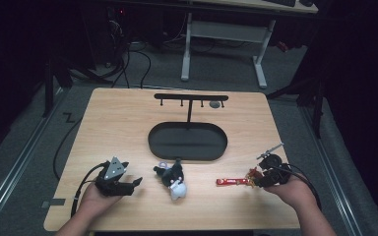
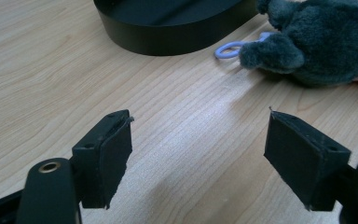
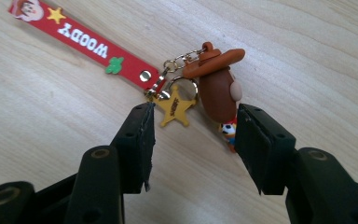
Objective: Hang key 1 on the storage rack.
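A cowboy figure keychain (image 3: 216, 86) with a brown hat, a gold star and a red strap (image 3: 81, 39) lies on the wooden table (image 1: 128, 123). My right gripper (image 3: 195, 142) is open, its jaws on either side of the figure and star. In the high view the right gripper (image 1: 260, 179) sits at the strap's (image 1: 230, 181) right end. A black-and-white plush toy (image 1: 173, 179) with a lilac loop (image 2: 228, 49) lies at front centre. My left gripper (image 1: 130, 185) rests open on the table, left of the plush (image 2: 314, 39), with bare wood between its jaws (image 2: 198, 156).
A black oval tray (image 1: 187, 141) sits mid-table with a T-shaped hook rack (image 1: 191, 98) rising from its far side. Bare wood lies left and right of the tray. A white-legged desk (image 1: 224, 32) stands beyond the table.
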The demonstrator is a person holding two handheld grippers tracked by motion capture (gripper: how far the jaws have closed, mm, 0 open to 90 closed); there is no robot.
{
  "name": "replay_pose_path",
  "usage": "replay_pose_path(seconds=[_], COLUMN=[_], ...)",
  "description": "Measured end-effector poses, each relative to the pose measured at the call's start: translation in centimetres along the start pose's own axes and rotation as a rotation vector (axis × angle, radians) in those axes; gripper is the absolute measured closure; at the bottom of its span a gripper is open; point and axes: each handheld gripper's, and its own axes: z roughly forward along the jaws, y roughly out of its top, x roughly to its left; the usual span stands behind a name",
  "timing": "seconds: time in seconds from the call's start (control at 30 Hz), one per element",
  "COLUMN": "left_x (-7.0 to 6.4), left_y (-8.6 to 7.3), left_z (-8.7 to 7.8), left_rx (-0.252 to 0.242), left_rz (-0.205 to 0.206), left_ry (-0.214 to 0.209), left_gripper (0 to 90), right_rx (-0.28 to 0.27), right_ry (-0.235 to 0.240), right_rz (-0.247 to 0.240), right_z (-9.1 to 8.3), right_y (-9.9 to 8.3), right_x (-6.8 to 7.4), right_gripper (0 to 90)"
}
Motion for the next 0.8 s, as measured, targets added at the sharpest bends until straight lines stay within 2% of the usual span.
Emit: replay_pose_path(seconds=[0.23, 0.33, 0.43, 0.67, 0.7, 0.8], left_x=[0.2, 0.0, 0.0, 0.1, 0.1, 0.1], left_y=[-0.1, -0.1, -0.2, -0.3, -0.3, -0.4], left_z=[-0.2, -0.2, -0.1, -0.3, -0.3, -0.2], left_rx=[-0.001, 0.003, 0.014, 0.01, 0.012, 0.017], left_rz=[-0.009, -0.007, -0.002, -0.005, -0.007, -0.006], left_ry=[0.005, 0.004, 0.0, 0.008, 0.007, 0.004], left_gripper=[23.4, 23.4, 23.4, 23.4, 23.5, 23.5], right_rx=[0.035, 0.052, 0.062, 0.083, 0.084, 0.086], right_ry=[0.006, 0.013, 0.026, 0.042, 0.044, 0.048], right_rz=[0.012, 0.04, 0.018, 0.031, 0.018, 0.021], right_z=[1.3, 1.8, 2.4, 3.5, 3.6, 3.7], right_y=[0.5, 0.5, 0.6, 1.0, 1.1, 1.2], right_x=[-1.3, -2.0, -2.2, -2.4, -2.4, -2.4], right_gripper=[48.1, 48.6, 49.2, 52.7, 52.8, 54.0])
